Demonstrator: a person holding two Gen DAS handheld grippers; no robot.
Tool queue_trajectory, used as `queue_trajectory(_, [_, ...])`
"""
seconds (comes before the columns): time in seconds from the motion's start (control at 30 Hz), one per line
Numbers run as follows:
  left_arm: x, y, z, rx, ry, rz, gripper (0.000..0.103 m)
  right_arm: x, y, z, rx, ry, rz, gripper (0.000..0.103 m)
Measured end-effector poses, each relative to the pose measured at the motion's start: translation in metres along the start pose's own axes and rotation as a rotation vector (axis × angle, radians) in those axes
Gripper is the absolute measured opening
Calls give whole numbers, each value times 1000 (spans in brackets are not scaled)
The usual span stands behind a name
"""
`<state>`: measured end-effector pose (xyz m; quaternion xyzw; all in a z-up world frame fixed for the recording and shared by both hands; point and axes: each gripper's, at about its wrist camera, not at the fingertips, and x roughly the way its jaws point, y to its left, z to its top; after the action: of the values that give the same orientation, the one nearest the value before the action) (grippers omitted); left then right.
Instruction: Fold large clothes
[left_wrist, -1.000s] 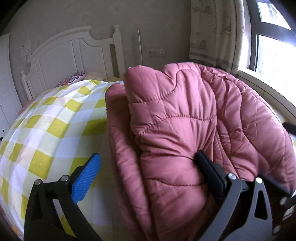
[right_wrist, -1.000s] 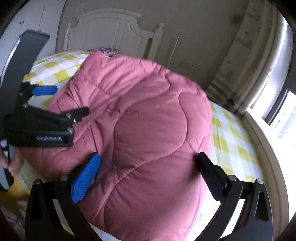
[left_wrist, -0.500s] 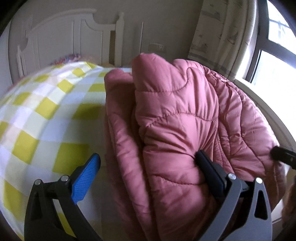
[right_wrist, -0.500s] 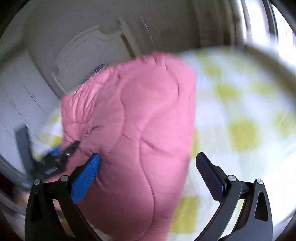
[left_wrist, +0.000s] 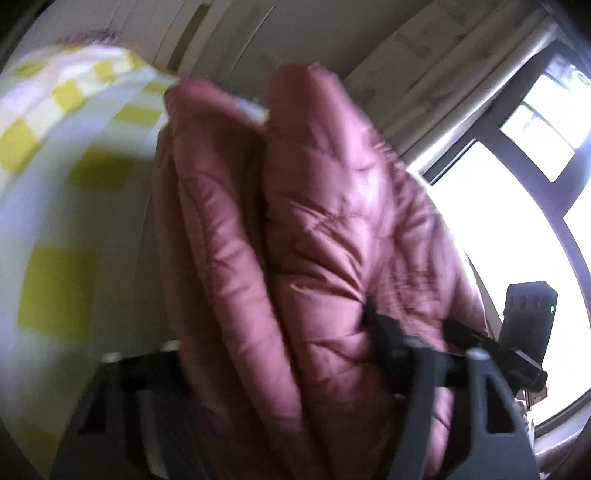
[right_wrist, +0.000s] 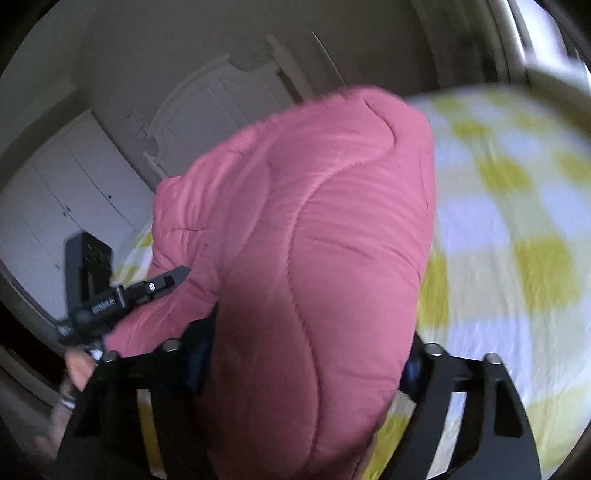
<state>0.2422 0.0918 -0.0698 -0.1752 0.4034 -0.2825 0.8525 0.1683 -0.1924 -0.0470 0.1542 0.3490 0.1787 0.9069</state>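
No writing reads clearly. Your left gripper (left_wrist: 273, 343) and right gripper (right_wrist: 306, 358) have just been closing and both now pinch the folded pink quilted jacket (right_wrist: 314, 236), frame centre, on the checked bedsheet (right_wrist: 509, 236).

A bedroom in a home.
A bed (right_wrist: 517, 229) wore a yellow-and-white checked sheet, with a white panelled headboard (right_wrist: 207, 110) against the wall, white wardrobe doors (right_wrist: 55, 192) beside it, and a pale curtain (left_wrist: 443, 62) hanging at a bright dark-framed window (left_wrist: 517, 177).
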Motion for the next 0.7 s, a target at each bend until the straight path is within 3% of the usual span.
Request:
queue_trajectory(0.07, [-1,-6,20,30,-32,2,45,0,15,21,-72,-53,-46,67])
queue_trajectory(0.2, [4,-21,68,79,-115,30,44,2,16,68,-122,-144,-94,67])
queue_trajectory(0.27, [14,-18,90,64,-130,14,45,17,6,80,-96,-112,-105,67])
queue_trajectory(0.33, [39,-2,100,12,-75,31,48,50,-17,79,-35,8,-133,68])
queue_trajectory(0.37, [53,7,99,-13,-34,55,50,69,-29,73,3,75,-171,80])
queue_trajectory(0.4, [72,20,95,-47,24,93,65,73,-41,66,39,94,-188,86])
queue_trajectory(0.47, [85,43,85,-111,19,73,81,72,-52,62,115,89,-153,92])
queue_trajectory(0.5, [84,49,83,-132,8,43,82,65,-47,62,106,81,-183,92])
queue_trajectory(0.53, [82,49,82,-124,7,45,84,57,-39,63,84,56,-231,92])
queue_trajectory(0.6, [78,44,82,-82,3,119,97,27,-6,67,-9,-97,-373,94])
queue_trajectory(0.7, [72,38,87,-35,-35,171,98,5,47,67,-144,-240,-365,97])
